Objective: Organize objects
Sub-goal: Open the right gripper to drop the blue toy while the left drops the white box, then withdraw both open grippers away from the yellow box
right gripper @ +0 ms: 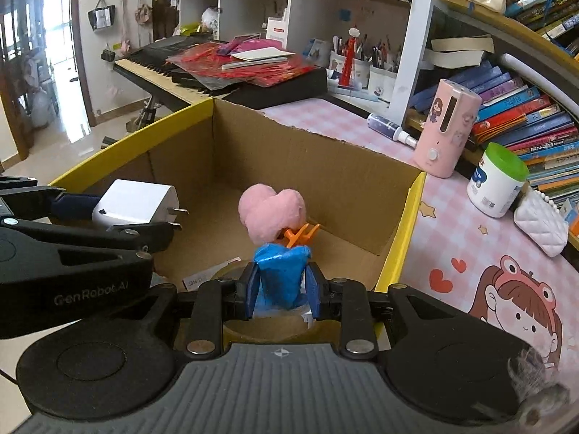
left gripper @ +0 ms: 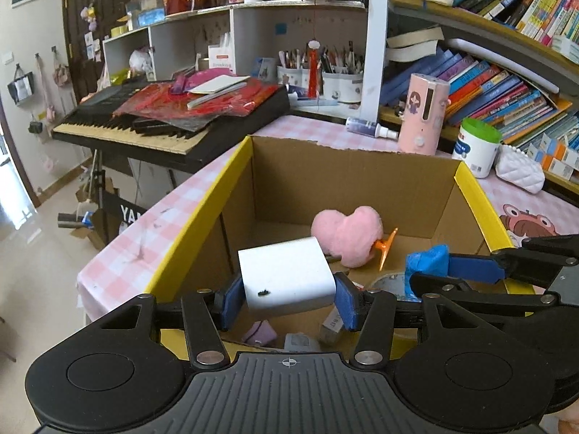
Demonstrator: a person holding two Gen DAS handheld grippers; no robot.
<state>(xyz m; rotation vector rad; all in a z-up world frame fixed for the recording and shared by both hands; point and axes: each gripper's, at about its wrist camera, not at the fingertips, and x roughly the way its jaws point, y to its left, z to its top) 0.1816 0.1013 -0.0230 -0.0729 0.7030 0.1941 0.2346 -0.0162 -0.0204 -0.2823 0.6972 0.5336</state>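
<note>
An open cardboard box with yellow rims (left gripper: 202, 217) (right gripper: 401, 231) stands on the pink checked table. My left gripper (left gripper: 287, 289) (right gripper: 137, 217) hangs above the box's near left part, shut on a white plug charger (left gripper: 286, 271) (right gripper: 134, 202) whose prongs point forward. Just right of it my right gripper (right gripper: 281, 285) (left gripper: 416, 271) is over the box, its blue pads pressed on a crumpled blue packet (right gripper: 280, 275) (left gripper: 425, 260). On the box floor beyond lie a pink heart plush (left gripper: 347, 233) (right gripper: 271, 213) and an orange clip (left gripper: 387, 246) (right gripper: 300, 235).
Small items such as a purple pouch (left gripper: 258, 332) lie in the box's near end. Behind the box are a keyboard piano (left gripper: 144, 123), a spray bottle (left gripper: 365, 126), a pink cylinder device (left gripper: 423, 115), a green-lidded jar (left gripper: 476, 148), a white quilted purse (left gripper: 519, 170) and bookshelves.
</note>
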